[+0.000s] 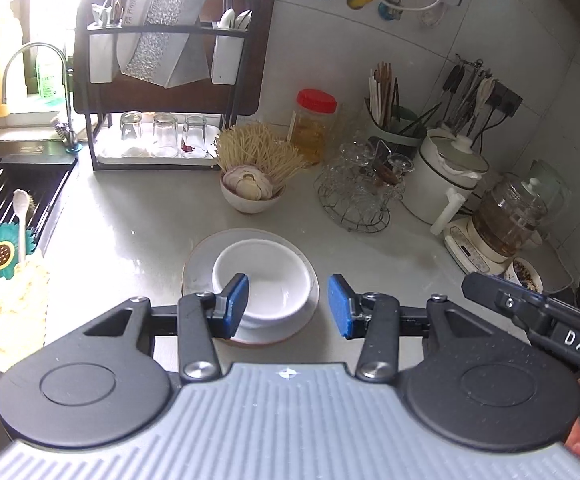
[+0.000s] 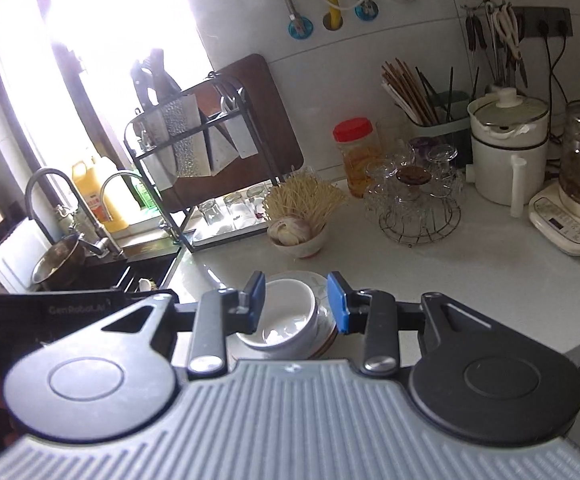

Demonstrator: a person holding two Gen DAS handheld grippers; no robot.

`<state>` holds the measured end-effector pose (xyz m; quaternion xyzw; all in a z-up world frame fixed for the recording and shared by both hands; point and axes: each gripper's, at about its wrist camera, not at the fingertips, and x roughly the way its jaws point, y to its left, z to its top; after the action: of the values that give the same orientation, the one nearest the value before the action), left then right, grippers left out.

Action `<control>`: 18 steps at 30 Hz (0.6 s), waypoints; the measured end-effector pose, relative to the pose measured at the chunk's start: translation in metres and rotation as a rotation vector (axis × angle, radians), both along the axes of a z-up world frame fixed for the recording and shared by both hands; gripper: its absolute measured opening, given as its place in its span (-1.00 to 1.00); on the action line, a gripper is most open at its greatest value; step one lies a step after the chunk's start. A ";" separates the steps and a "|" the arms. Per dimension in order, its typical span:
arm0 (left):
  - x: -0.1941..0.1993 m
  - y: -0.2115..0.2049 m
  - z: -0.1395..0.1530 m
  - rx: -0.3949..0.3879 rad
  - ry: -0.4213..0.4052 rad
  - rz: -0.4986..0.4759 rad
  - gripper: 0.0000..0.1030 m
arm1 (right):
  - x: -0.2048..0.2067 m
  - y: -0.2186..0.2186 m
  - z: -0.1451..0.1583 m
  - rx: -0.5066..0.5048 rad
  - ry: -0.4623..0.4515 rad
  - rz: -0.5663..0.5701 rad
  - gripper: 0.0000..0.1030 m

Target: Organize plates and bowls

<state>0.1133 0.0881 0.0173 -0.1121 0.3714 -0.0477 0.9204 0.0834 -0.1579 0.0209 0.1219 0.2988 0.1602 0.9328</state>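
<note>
Only left view shows yellow cloth (image 1: 5,308) beside sink (image 1: 21,184).

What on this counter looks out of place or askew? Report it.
The white ceramic bowls sit nested off-centre on the round pale plate, shifted toward its right rim. A small white bowl holds dry noodles that fan out well over its edge. Nothing looks spilled or broken.

White bowl (image 1: 263,284) upright, stacked on plate (image 1: 197,268), mid-counter.
</note>
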 end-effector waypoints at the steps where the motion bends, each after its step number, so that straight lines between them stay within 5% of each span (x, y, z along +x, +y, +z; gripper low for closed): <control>1: -0.008 -0.001 0.002 0.004 -0.006 0.002 -0.03 | -0.006 -0.003 -0.001 0.004 0.005 0.001 -0.26; 18: -0.144 -0.013 0.004 0.033 -0.037 0.096 -0.03 | -0.103 -0.028 -0.003 -0.025 -0.007 0.007 -0.26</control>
<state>-0.0304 0.0755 0.0212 -0.1140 0.3492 0.0005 0.9301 -0.0195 -0.1855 0.0177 0.1084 0.2979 0.1601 0.9348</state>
